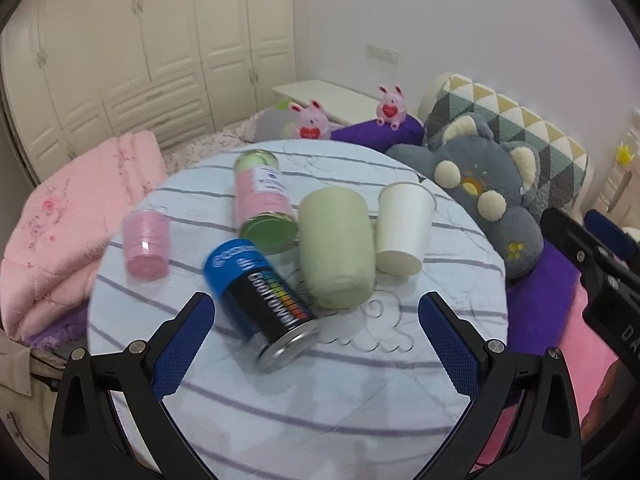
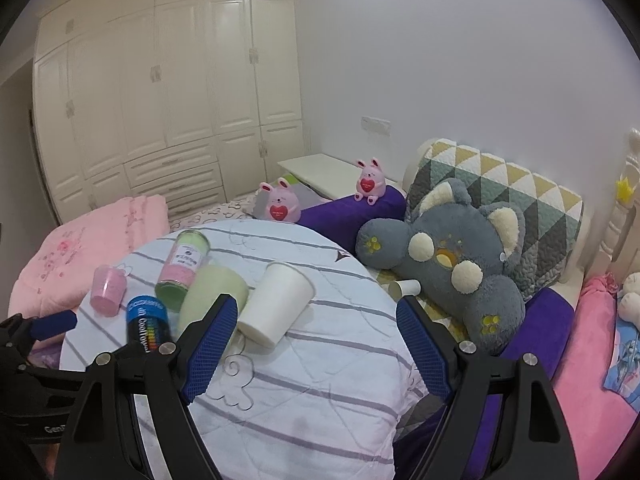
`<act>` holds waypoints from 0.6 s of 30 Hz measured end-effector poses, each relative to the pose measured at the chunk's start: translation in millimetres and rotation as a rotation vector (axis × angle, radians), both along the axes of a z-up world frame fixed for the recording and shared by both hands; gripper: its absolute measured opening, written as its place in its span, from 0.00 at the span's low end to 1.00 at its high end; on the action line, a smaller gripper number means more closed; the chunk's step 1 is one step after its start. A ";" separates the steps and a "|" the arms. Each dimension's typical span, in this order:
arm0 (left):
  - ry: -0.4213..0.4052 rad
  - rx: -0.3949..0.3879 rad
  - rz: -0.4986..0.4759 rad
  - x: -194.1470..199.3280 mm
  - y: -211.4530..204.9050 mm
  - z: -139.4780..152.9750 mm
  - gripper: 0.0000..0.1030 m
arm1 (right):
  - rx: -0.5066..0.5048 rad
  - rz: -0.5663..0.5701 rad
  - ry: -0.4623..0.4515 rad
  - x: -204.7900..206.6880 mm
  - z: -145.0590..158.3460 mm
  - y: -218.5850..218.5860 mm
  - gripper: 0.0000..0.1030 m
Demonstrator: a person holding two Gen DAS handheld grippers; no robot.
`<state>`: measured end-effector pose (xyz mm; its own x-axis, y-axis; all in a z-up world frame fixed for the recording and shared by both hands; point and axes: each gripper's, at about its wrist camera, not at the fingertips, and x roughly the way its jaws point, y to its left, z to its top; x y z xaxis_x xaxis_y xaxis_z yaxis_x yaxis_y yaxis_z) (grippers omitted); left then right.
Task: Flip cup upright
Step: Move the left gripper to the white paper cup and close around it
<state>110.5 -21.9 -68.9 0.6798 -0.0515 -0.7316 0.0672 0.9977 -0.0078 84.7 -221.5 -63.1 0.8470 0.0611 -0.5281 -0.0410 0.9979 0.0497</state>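
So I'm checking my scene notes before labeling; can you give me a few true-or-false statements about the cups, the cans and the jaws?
1. The white paper cup stands next to the pale green cup. True.
2. The left gripper holds the blue and black can. False: its jaws are open, and the can lies on the table.
3. The pink cup is stacked inside the white one. False: it sits apart, at the far left.
4. The right gripper has open, empty jaws. True.
5. The pink and green bottle lies on its side. True.

paper cup [image 1: 403, 229]: plain white
tablecloth [image 1: 304, 400]: white, grey stripes
can [image 1: 260, 300]: blue, black, rainbow band
small cup [image 1: 146, 246]: translucent pink
plush [image 2: 452, 260]: grey, cream
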 end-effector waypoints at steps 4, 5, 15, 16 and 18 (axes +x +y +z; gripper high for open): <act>0.079 -0.003 -0.006 26.6 -11.9 -12.1 1.00 | 0.007 0.005 0.025 13.5 -6.9 -7.3 0.81; 0.091 0.005 -0.008 31.1 -14.2 -14.9 1.00 | 0.008 0.007 0.030 16.1 -8.6 -7.7 0.81; 0.152 0.017 -0.061 73.3 -42.8 -25.8 1.00 | 0.027 0.006 0.055 46.4 -19.0 -18.7 0.81; 0.154 0.021 -0.072 75.9 -48.0 -26.7 1.00 | 0.025 -0.003 0.054 49.2 -18.8 -21.5 0.81; 0.159 0.030 -0.114 83.2 -65.6 -30.6 1.00 | 0.021 -0.018 0.056 53.7 -18.3 -25.7 0.81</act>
<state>193.6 -87.5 -99.5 0.5461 -0.0982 -0.8319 0.1805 0.9836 0.0024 138.4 -247.2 -81.4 0.8173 0.0580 -0.5734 -0.0198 0.9972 0.0726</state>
